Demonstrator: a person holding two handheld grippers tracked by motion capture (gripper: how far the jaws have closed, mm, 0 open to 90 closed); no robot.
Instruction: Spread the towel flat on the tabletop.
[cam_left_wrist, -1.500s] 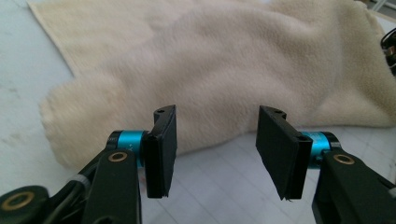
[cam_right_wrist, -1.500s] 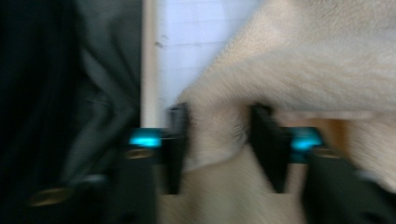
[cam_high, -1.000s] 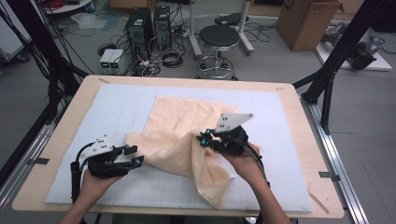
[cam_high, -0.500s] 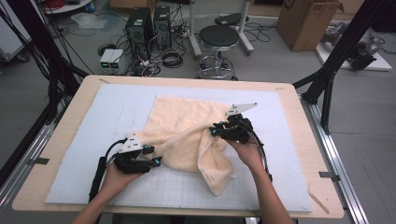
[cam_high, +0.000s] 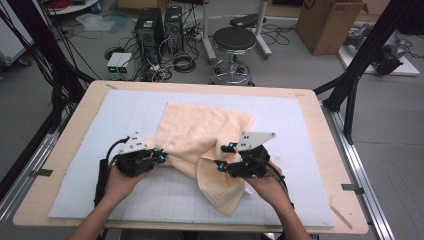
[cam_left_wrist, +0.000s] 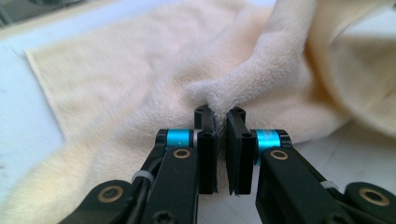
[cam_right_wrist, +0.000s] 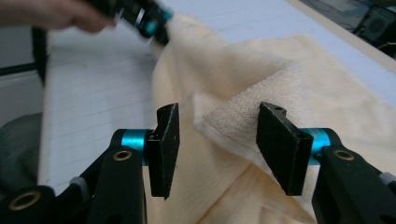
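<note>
Now left fingers pinch the towel; right fingers, just spreading, flank a fold.

A grey floor lies beyond the counter. A black stool, computer towers, cables and a cardboard box stand there.

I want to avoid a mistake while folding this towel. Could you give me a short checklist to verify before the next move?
1. Left gripper jaws shut on a fold of the pale yellow terry towel: ok; they have just been closing.
2. Right gripper gripping: not ok; jaws have just been opening, a towel corner sits loose between them.
3. Towel flat: not ok, bunched in the middle.
4. Towel fully on the light blue mat: ok.
5. Cables clear of the towel: cannot tell.
</note>
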